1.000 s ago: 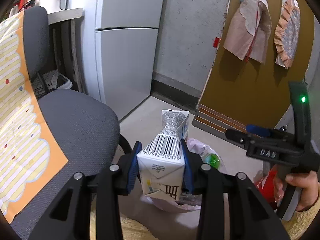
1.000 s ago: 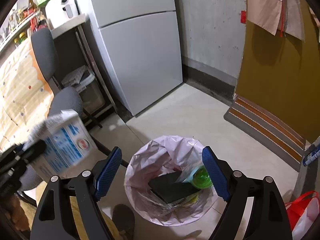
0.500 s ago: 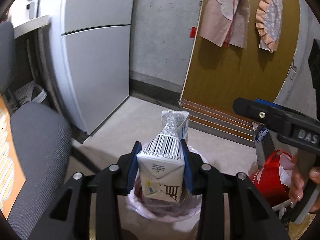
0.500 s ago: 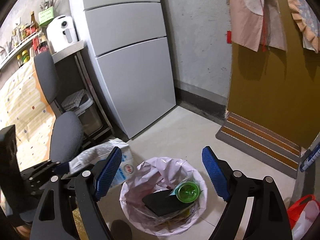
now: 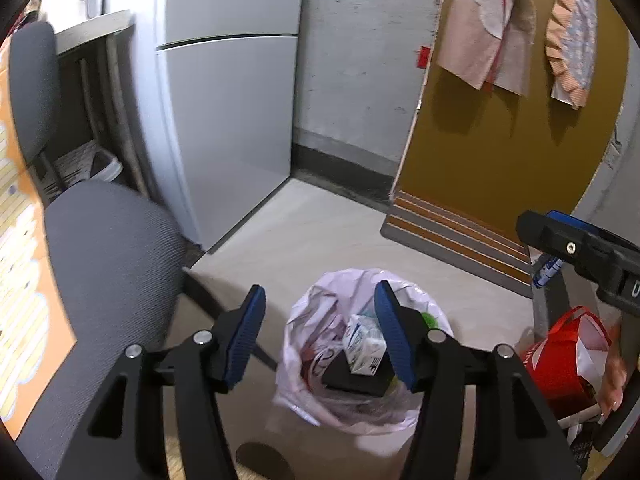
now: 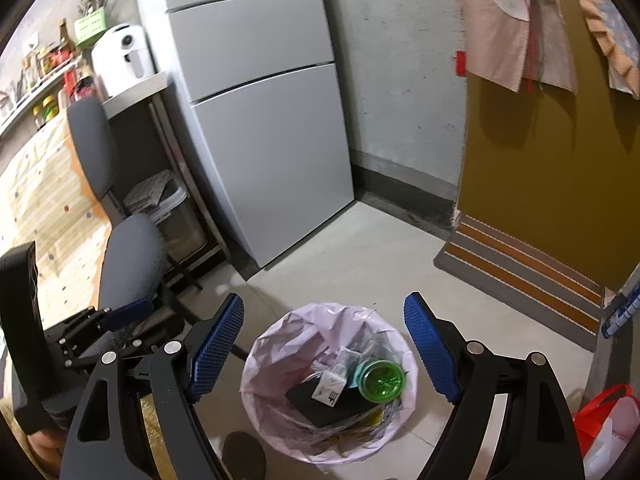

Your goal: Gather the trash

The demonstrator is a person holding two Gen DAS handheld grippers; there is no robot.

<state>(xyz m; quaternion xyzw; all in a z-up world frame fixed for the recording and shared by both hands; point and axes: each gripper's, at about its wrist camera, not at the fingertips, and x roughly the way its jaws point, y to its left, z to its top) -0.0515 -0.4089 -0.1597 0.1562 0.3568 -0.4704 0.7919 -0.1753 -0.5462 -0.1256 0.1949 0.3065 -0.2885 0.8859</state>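
A bin lined with a pale pink bag (image 5: 360, 284) (image 6: 280, 328) stands on the floor below both grippers. Inside it lies the white and blue carton (image 5: 364, 348) (image 6: 330, 386), resting on a flat black item (image 5: 352, 378) (image 6: 320, 404) beside a green round lid (image 6: 382, 380). My left gripper (image 5: 320, 338) hovers over the bin, its jaws opening with nothing between the pads. The right gripper (image 6: 326, 350) stands wide open above the bin, empty. The left gripper's body (image 6: 100, 328) shows at the left of the right wrist view.
A grey office chair (image 5: 104, 264) (image 6: 128, 256) stands left of the bin. A grey fridge (image 5: 224, 92) (image 6: 264, 128) stands behind, and a mustard door (image 5: 500, 144) with a striped mat (image 5: 456, 236) lies to the right. A red bag (image 5: 564, 360) sits at the right.
The left gripper opened and let go of the carton, which dropped into the bin. The right wrist view rose slightly, showing more of the fridge and shelf.
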